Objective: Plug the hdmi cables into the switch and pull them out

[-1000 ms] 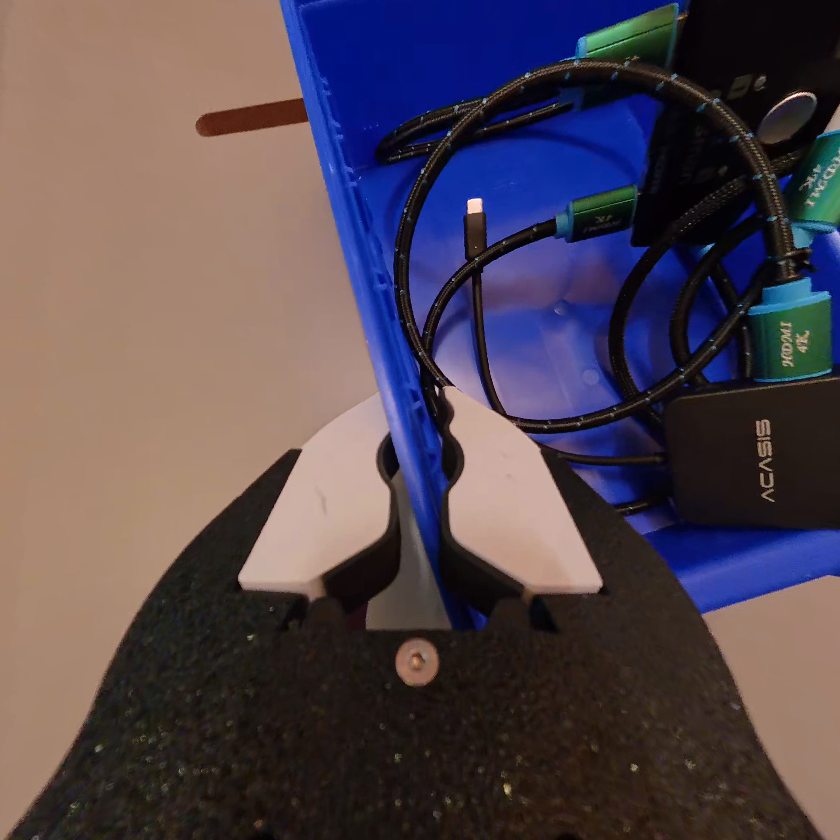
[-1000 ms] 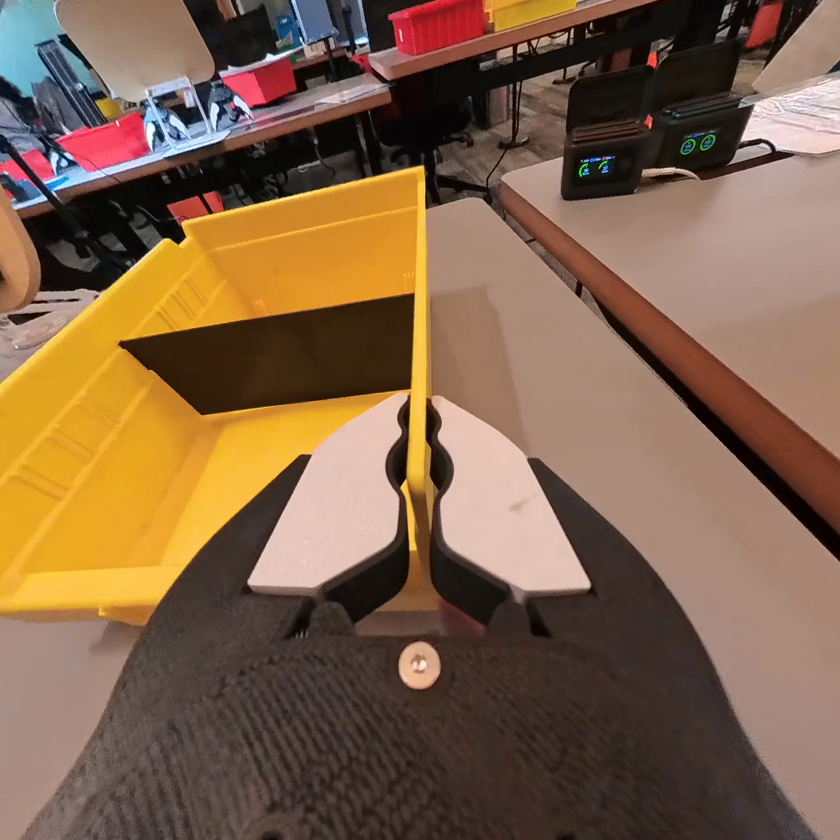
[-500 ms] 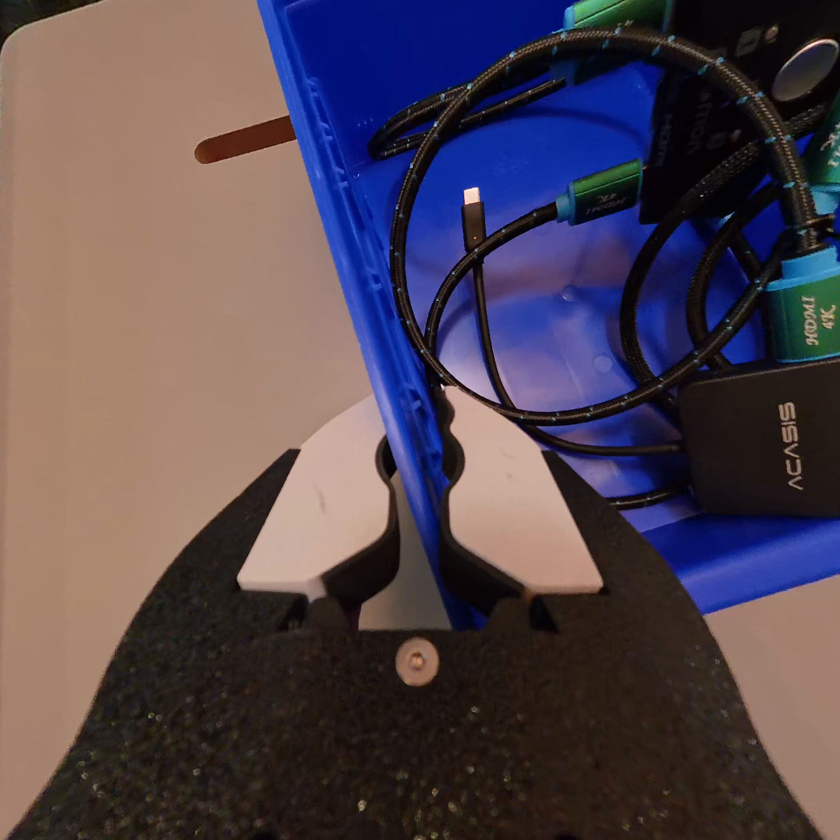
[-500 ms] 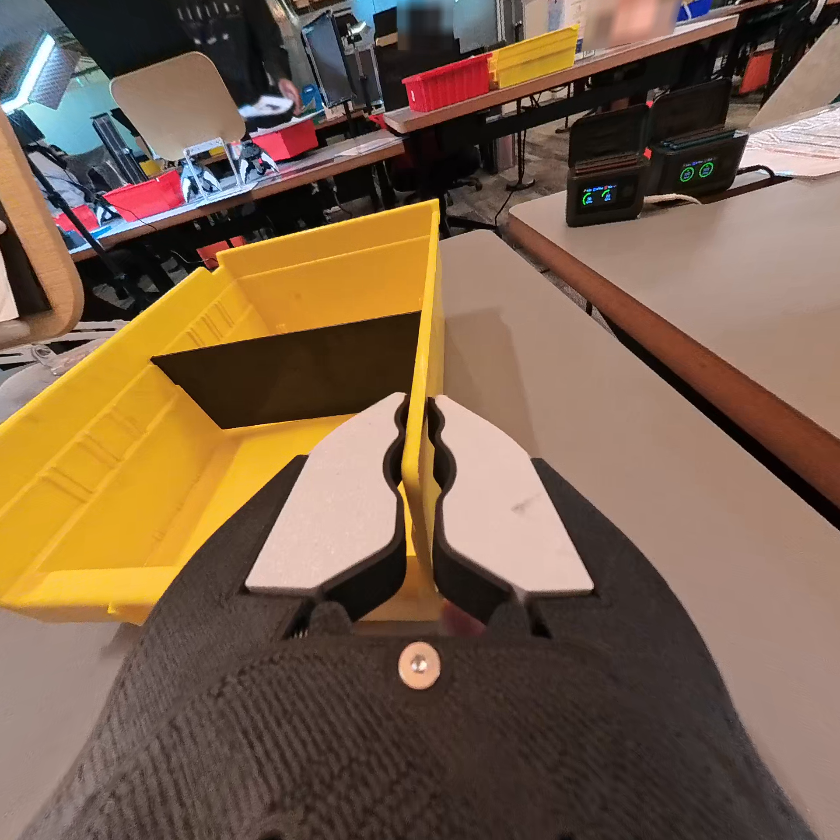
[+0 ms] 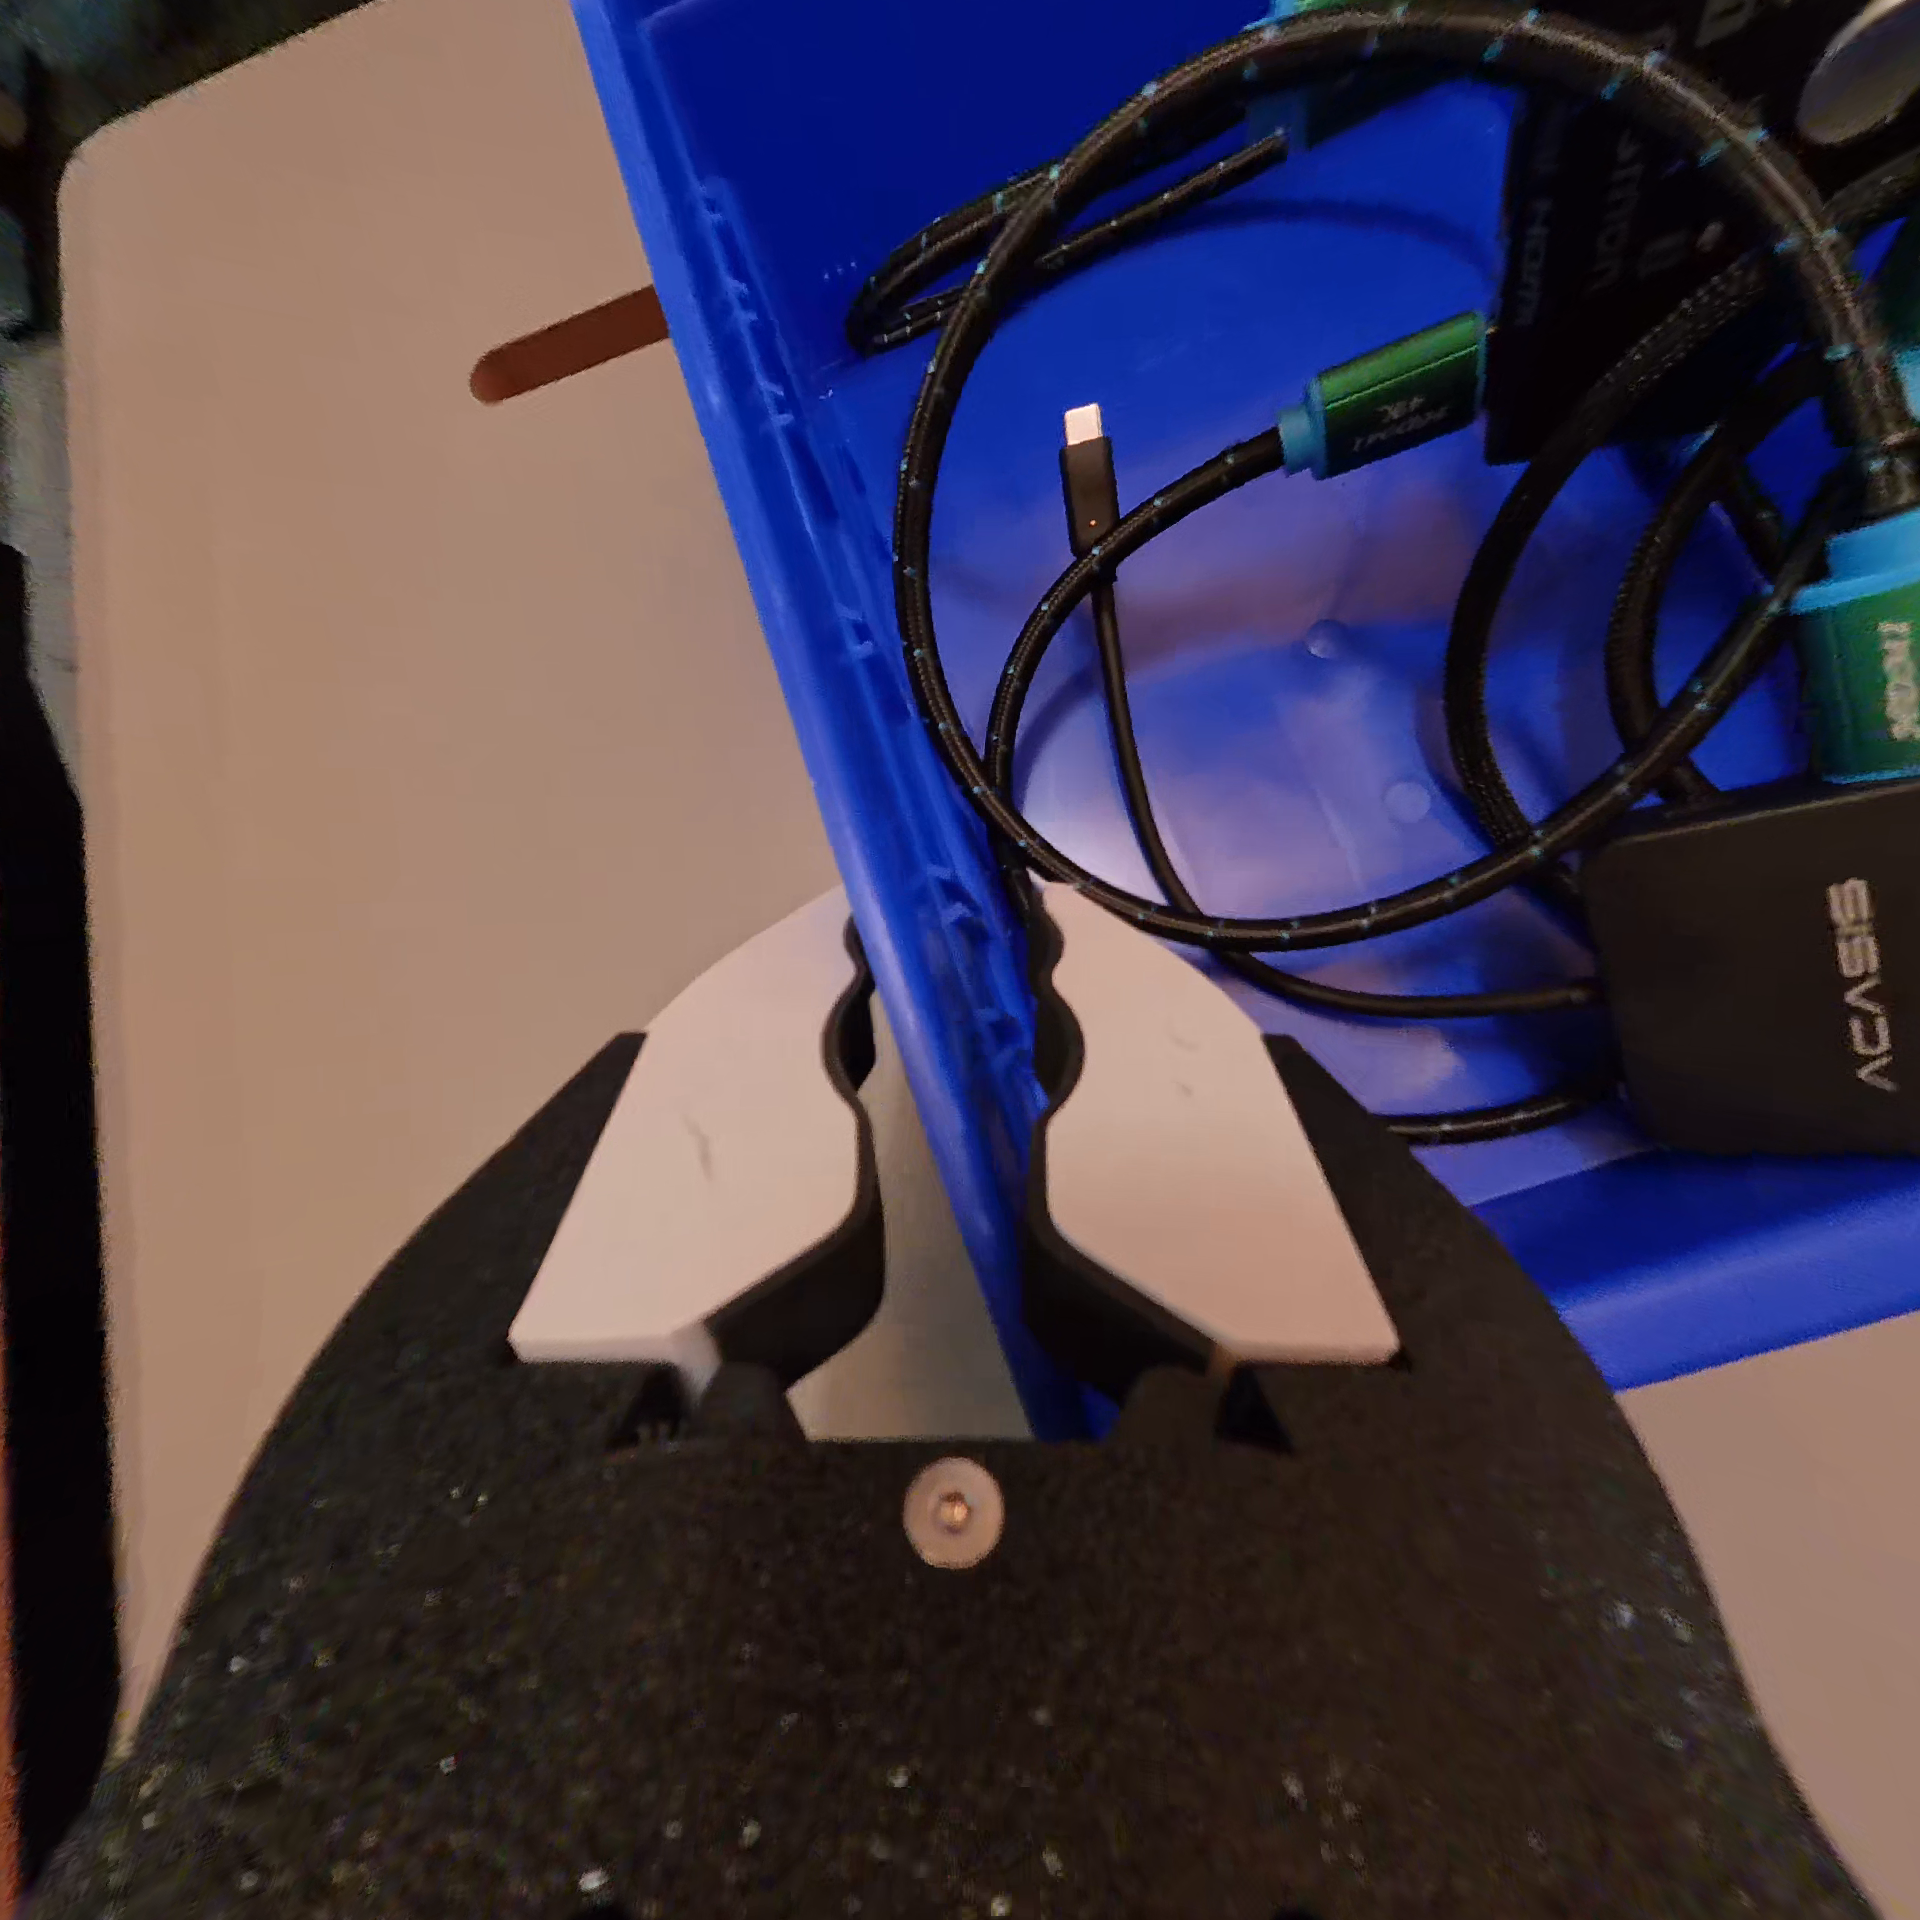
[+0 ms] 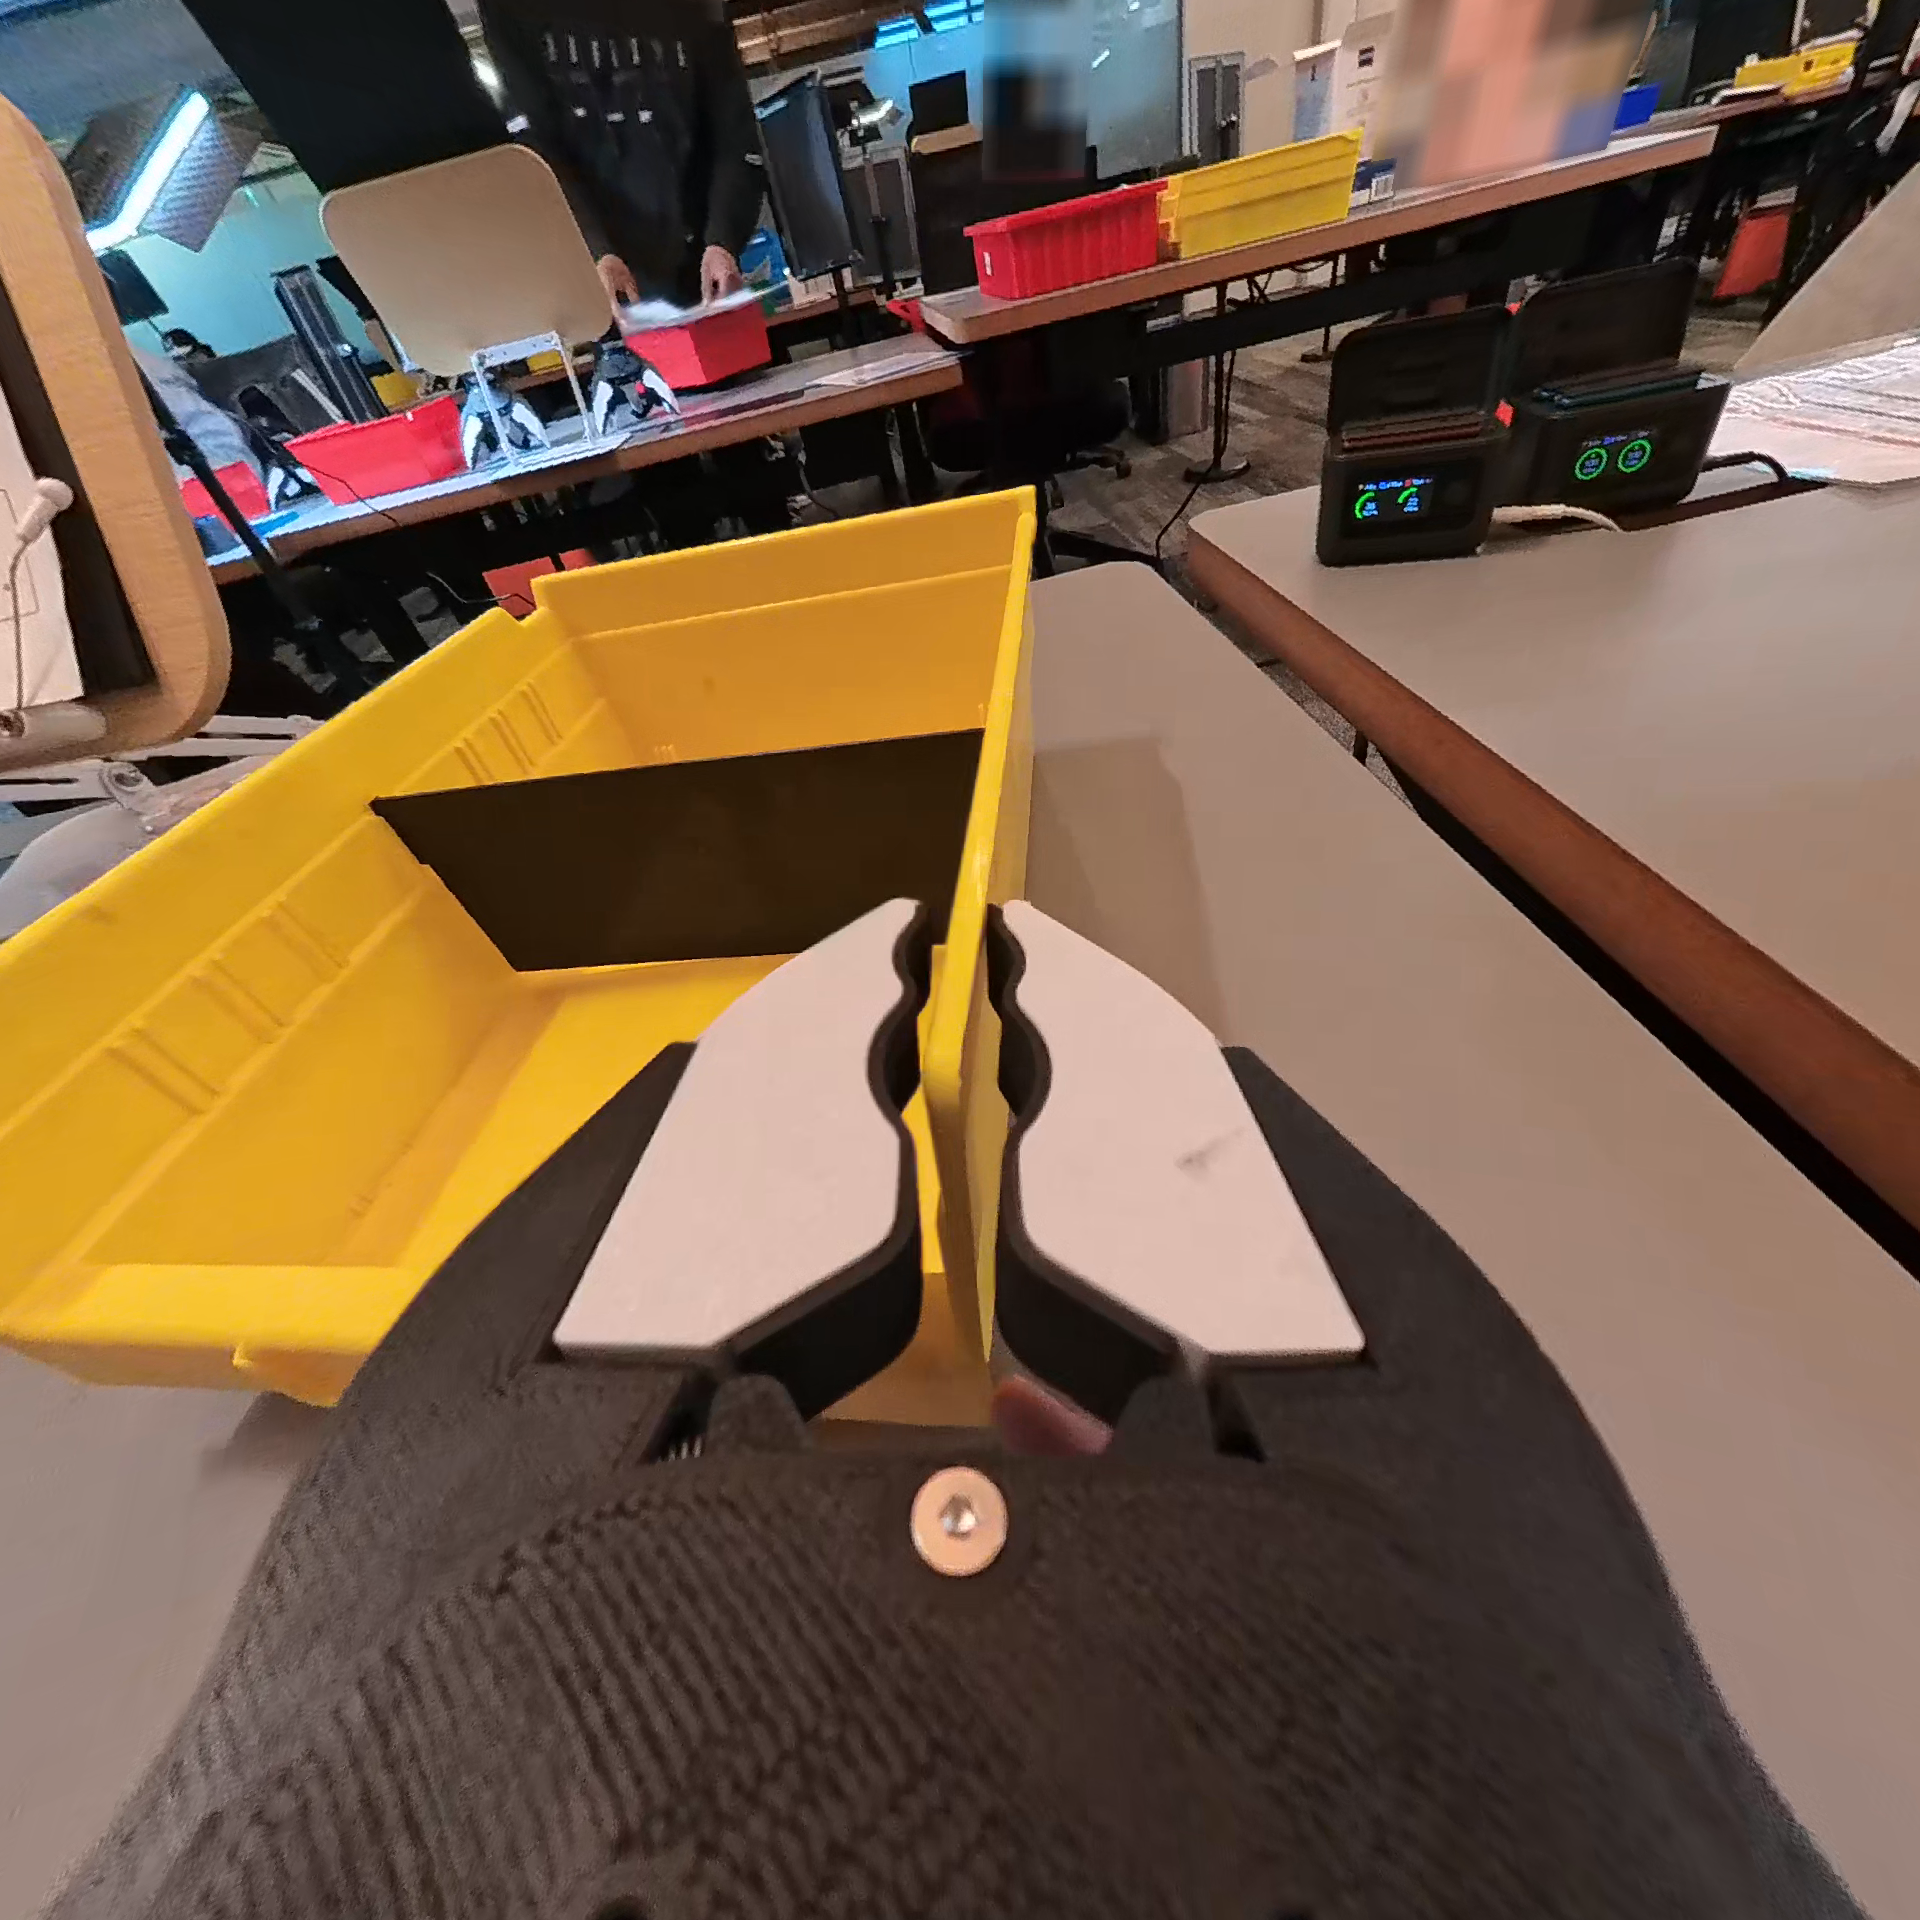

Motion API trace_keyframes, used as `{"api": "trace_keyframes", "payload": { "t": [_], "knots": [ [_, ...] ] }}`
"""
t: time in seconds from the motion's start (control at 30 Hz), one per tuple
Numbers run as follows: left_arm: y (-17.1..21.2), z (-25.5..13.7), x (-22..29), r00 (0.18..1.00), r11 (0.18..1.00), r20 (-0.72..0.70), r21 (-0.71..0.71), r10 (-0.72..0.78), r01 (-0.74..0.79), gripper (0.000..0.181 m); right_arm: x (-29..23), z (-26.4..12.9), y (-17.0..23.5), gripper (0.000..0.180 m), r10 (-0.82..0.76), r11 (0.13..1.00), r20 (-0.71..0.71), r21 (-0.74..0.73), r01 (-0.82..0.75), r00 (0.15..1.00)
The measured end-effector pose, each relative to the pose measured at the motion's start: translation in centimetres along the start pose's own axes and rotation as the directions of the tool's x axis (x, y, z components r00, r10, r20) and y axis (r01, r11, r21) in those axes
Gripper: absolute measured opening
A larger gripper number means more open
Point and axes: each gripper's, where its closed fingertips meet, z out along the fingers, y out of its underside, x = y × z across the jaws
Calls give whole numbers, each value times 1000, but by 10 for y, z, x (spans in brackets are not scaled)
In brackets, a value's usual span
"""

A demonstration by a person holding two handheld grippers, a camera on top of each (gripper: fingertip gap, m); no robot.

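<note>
With my left fingers (image 5: 951, 940) I am clenching the left wall of the blue bin (image 5: 831, 582), which is resting on the pale bench (image 5: 364, 623); one finger is sitting outside the wall and one inside. Inside the bin, braided black hdmi cables (image 5: 1039, 644) are looping across the floor, their green plugs (image 5: 1392, 400) carrying white lettering. A thin black cable with a small silver tip (image 5: 1086, 468) is lying among the loops. At the right, a flat black box (image 5: 1766, 977) is bearing pale brand lettering, and farther back a second black box (image 5: 1558, 270), also lettered, is taking one green plug; I cannot tell which is the switch.

With my right fingers (image 6: 961, 925) I am gripping the right wall of the yellow bin (image 6: 312, 1039), again one finger on each side. A black divider (image 6: 686, 842) is crossing it. To the far right, two dark devices with lit screens (image 6: 1403, 488) are standing on another bench.
</note>
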Motion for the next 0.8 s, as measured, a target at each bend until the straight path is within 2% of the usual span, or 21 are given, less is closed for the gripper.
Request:
{"api": "trace_keyframes", "payload": {
  "t": [0.03, 0.13, 0.23, 0.33, 0.47, 0.57, 0.67, 0.8],
  "knots": [
    [-1, -3, -1, 999, 999, 23, -4, 45, -45, 31, -1, 0, 0, 12, -18, 1000, 7, 0, 18, 1000],
    [-10, -19, -6, 976, 985, 130, -28, 175, -173, 46, -3, -3, -5, 29, -135, 990, -17, 25, 135, 991],
    [-24, -36, -1, 942, 960, 189, -23, 279, -279, 46, -9, -12, -27, 55, -230, 969, -45, 84, 233, 972],
    [-45, -48, 30, 950, 952, 110, 53, 293, -300, 47, -35, -24, -56, 68, -288, 947, 15, 150, 283, 958],
    [-88, -65, 96, 957, 946, -105, 216, 271, -244, 44, -88, -33, -70, 65, -364, 923, 144, 193, 334, 920],
    [-124, -68, 122, 912, 885, -57, 273, 406, -377, 41, -127, -33, -62, 58, -395, 916, 249, 187, 356, 884],
    [-148, -47, 129, 833, 808, 39, 221, 552, -546, 42, -156, -33, -52, 54, -414, 909, 327, 198, 367, 850],
    [-149, -13, 136, 749, 746, 9, 86, 662, -660, 43, -168, -33, -41, 53, -462, 887, 365, 188, 422, 809]
  ]
}}
